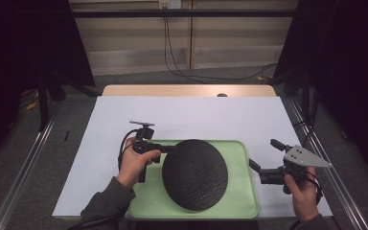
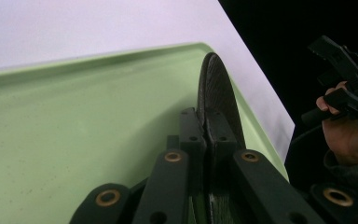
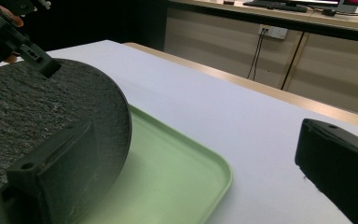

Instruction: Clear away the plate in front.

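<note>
Step in hand: lifting black slate plate (image 1: 195, 175) off green tray (image 1: 242, 203). Left gripper (image 1: 171, 149) pinching plate's near edge, jaws nearly closed on rim, plate tilting up on its far side toward right gripper (image 1: 263, 157). Right gripper hanging wide open just beside tray's edge, holding nothing, one jaw near plate's rim in right gripper view. Tray sitting on desk (image 1: 187, 115) under both. Next move, by judgement: bringing right gripper in onto opposite rim, closing, then raising plate level with both.

White table sheet (image 1: 187, 115) beyond the green tray (image 1: 242, 201) is lying open for passage. The tilted black plate (image 1: 195, 175) is blocking most of the tray's interior.
</note>
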The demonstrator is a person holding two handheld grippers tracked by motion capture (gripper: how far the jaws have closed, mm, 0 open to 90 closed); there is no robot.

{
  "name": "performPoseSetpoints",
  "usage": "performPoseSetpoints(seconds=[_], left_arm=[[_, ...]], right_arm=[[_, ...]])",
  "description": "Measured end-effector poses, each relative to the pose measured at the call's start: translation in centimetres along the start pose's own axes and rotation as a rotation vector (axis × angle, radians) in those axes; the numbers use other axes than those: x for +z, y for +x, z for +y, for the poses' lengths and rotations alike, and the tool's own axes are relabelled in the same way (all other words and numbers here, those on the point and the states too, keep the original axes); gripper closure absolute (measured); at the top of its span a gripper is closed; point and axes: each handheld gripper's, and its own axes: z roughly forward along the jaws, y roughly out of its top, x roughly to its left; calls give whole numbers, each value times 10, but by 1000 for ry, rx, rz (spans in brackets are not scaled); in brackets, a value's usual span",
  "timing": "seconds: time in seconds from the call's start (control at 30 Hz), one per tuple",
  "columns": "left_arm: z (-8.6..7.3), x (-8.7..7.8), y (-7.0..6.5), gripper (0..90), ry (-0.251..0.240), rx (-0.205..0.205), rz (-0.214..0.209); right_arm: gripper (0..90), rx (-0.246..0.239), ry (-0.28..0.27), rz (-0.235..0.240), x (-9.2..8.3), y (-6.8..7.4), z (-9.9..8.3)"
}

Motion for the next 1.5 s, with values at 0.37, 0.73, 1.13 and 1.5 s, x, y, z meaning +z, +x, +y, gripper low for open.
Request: performPoseSetpoints(seconds=[0.37, 0.73, 1.13, 1.5], left_arm=[[-2, 3, 2, 867, -38, 23, 21], [-7, 5, 13, 840, -48, 31, 56], [-9, 5, 20, 838, -72, 27, 88], [-14, 7, 32, 834, -56, -6, 97]], right_arm=[[0, 2, 1, 1, 0, 1, 0], [0, 3, 2, 4, -1, 1, 0], [0, -5, 6, 9, -1, 1, 0], [0, -4, 4, 12, 0, 1, 0]])
